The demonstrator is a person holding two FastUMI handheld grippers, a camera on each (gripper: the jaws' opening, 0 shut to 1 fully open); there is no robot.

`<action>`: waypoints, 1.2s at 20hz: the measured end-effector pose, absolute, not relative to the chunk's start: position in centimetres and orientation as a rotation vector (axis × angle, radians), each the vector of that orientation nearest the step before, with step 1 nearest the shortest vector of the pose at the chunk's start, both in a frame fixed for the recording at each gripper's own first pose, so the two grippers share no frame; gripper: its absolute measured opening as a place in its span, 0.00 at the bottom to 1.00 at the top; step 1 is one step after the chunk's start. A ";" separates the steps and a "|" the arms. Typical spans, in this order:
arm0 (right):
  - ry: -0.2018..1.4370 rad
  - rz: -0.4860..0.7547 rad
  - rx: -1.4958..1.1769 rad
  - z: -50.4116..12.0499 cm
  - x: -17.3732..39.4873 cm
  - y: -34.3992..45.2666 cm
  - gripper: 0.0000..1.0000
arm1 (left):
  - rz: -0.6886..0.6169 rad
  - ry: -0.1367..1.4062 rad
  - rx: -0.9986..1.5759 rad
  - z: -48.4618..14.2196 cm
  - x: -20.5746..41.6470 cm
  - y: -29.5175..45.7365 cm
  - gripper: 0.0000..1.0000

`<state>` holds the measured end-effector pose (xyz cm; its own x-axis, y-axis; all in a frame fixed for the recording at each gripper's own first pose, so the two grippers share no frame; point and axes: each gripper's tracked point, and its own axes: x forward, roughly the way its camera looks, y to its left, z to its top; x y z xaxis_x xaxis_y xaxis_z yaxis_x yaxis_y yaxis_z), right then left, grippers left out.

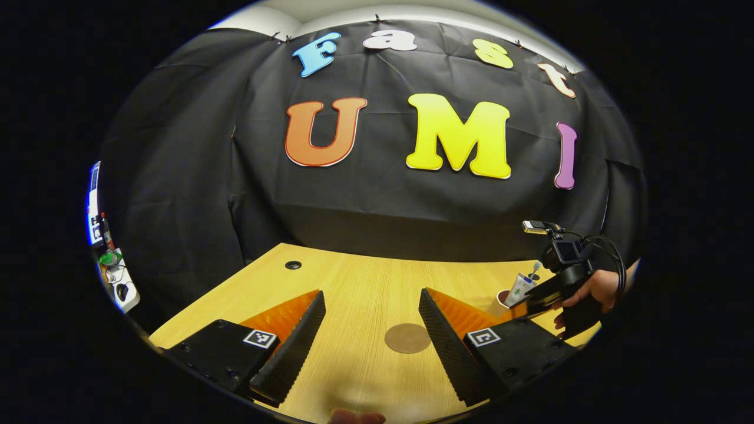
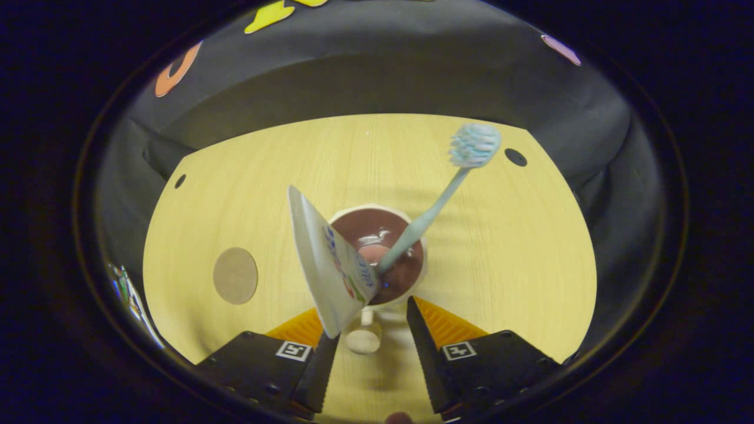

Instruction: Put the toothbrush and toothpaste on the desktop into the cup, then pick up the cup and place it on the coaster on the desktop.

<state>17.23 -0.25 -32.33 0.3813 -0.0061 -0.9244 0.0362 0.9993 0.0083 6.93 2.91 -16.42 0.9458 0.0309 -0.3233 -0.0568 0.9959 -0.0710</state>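
Both the toothbrush (image 2: 439, 203) and toothpaste (image 2: 330, 265) sit in the cup (image 2: 377, 259), leaning opposite ways, on the pale wood tabletop (image 2: 500, 253). The round brown coaster (image 2: 235, 275) lies well apart, bare. Right tongs (image 2: 371, 347) gape around the cup's handle without gripping it. Left tongs (image 1: 371, 341) hang wide over the coaster, black cloth wall (image 1: 194, 176) behind.

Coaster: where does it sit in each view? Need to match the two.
Left gripper view: the coaster lies low at centre on the desk, between this gripper's open tongs.
Right gripper view: the coaster lies left of centre, left of the cup.
Shared landmark: the cup with toothpaste and toothbrush standing in it.
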 end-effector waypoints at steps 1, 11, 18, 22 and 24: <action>1.186 -0.026 0.028 -32.4 17.1 -0.2 0.61 | 0.049 0.333 -0.080 -16.5 6.9 3.0 1.00; 1.220 -0.026 -0.015 -33.1 16.7 -0.8 0.22 | 0.088 0.345 -0.093 -17.3 6.3 3.3 1.00; 1.217 -0.022 -0.007 -32.7 16.5 -0.5 0.07 | 0.100 0.336 -0.097 -17.7 4.7 3.9 1.00; 1.192 0.014 -0.042 -31.8 16.5 1.1 0.07 | 0.115 0.335 -0.092 -18.0 2.9 4.9 1.00; 1.171 0.047 -0.073 -30.5 16.1 2.7 0.07 | 0.124 0.337 -0.093 -18.1 2.4 5.4 1.00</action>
